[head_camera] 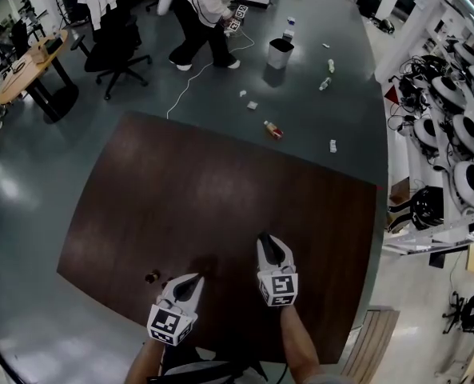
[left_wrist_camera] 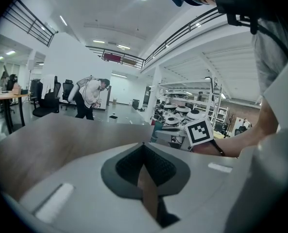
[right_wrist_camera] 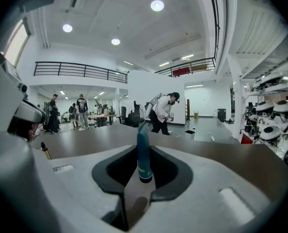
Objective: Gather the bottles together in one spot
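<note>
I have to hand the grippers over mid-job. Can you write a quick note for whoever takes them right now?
Left gripper: shut, empty, over the table.
Right gripper: shut on a slim teal bottle, above the table.
Small bottle: stands on the table near its left edge.
Done: teal bottle picked up.
Left: the two are not yet together; probably set the teal bottle beside the small one.
Floor bottles beyond the table: unclear whether they count.
</note>
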The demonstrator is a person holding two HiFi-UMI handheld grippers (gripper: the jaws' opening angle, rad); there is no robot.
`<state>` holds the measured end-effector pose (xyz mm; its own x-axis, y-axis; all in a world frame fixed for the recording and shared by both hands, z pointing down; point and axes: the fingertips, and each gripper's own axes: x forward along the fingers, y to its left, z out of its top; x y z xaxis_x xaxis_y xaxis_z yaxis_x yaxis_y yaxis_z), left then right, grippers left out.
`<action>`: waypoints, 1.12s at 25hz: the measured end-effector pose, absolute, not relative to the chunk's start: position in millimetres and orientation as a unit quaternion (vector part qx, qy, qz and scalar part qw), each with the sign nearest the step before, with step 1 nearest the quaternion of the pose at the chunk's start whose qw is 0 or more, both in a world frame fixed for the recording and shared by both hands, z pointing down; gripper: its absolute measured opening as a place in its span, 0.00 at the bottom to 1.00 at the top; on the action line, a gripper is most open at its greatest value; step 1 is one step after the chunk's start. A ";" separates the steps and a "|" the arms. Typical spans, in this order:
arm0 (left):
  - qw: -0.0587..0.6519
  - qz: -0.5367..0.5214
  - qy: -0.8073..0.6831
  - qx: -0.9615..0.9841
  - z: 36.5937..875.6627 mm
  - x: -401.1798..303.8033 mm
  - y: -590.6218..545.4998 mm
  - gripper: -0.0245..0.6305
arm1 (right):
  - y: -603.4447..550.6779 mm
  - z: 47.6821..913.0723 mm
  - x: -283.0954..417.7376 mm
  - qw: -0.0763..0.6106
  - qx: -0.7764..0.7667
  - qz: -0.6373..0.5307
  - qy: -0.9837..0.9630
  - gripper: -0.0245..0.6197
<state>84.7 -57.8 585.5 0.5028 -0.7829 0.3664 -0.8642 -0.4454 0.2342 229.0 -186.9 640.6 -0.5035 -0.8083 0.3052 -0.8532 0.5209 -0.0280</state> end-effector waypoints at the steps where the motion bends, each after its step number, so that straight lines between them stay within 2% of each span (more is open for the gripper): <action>1: 0.196 0.102 -0.486 0.845 584.6 84.2 -56.2 0.04 | -181.8 636.4 229.3 0.127 0.483 0.086 -0.862 0.16; 14: 0.176 0.099 -0.462 0.864 574.2 84.5 -36.6 0.04 | -104.3 601.4 240.6 0.116 0.498 0.067 -0.857 0.16; 28: 0.160 0.092 -0.442 0.878 560.5 69.4 -9.2 0.04 | -37.5 581.4 209.0 0.109 0.495 0.069 -0.859 0.16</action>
